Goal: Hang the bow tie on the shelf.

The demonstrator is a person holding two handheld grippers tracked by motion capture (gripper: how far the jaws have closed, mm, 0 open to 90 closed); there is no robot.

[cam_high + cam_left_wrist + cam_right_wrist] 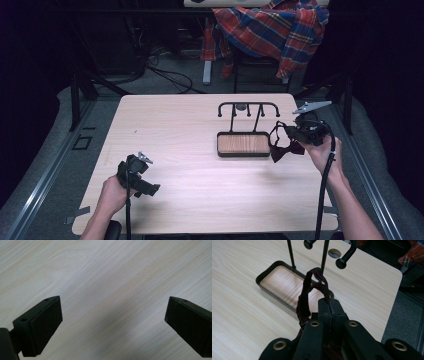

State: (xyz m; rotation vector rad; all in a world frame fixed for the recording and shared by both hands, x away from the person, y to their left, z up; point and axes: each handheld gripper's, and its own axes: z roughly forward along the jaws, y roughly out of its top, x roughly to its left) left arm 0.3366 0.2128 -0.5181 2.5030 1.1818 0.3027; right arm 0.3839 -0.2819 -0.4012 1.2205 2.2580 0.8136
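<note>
High view: right hand-held gripper point(300, 134) at centre right, jaws clamped on a dark red bow tie point(286, 148) whose strap loops just right of the hook stand point(243, 144). Left hand-held gripper point(139, 175) sits lower left over the tabletop point(190, 120), jaws apart, holding nothing.

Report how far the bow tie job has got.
Done: the right hand-held gripper is shut on the strap of the dark red bow tie, which hangs off the table beside the stand.

In hand: the strap loop sits just short of the stand's hooks.

Left, probably: hanging the bow tie on a hook and letting go. The left hand-held gripper waits open over bare tabletop.
</note>
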